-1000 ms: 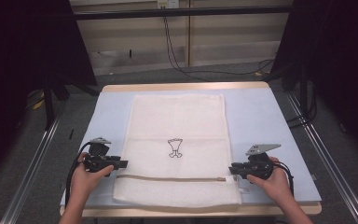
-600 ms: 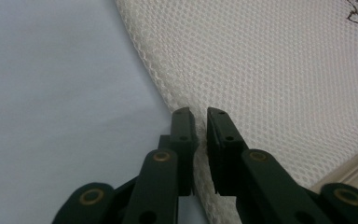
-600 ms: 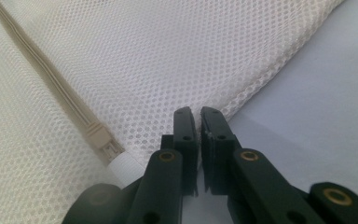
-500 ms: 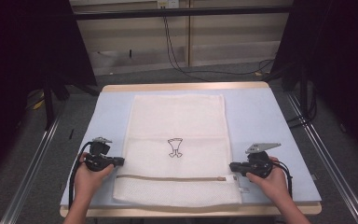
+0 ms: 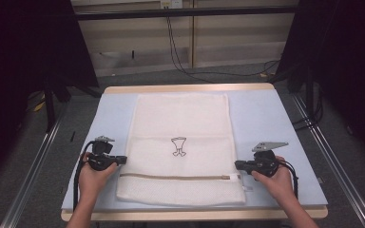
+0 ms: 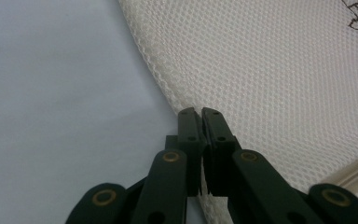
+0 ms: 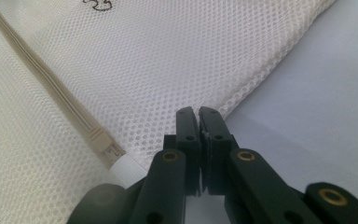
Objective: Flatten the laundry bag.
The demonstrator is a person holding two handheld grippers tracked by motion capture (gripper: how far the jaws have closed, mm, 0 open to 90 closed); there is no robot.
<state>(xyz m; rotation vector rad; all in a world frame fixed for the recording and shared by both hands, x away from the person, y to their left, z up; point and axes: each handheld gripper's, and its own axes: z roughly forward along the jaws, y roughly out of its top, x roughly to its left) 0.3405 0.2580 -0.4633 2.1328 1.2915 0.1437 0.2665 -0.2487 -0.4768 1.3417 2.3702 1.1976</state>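
A white mesh laundry bag (image 5: 180, 118) lies flat on the pale blue table (image 5: 266, 109), with a small black print (image 5: 178, 146) at its middle and a beige zipper (image 5: 171, 176) across its near part. My left gripper (image 5: 123, 160) is at the bag's left edge, level with the print. In the left gripper view its jaws (image 6: 200, 112) are shut on the mesh edge (image 6: 158, 65). My right gripper (image 5: 237, 165) is at the right edge, just above the zipper's end (image 7: 105, 142). Its jaws (image 7: 199, 110) are shut on that edge of the bag (image 7: 242, 93).
The table has a wooden rim (image 5: 190, 88) at the far side, and bare blue surface (image 5: 109, 114) flanks the bag on both sides. Metal rails (image 5: 33, 171) run along the floor to the left and right. Cables (image 5: 180, 52) lie on the floor beyond the table.
The left gripper's jaws have drawn together at the bag's left edge. Both hands stay almost where they were, and the bag lies as before.
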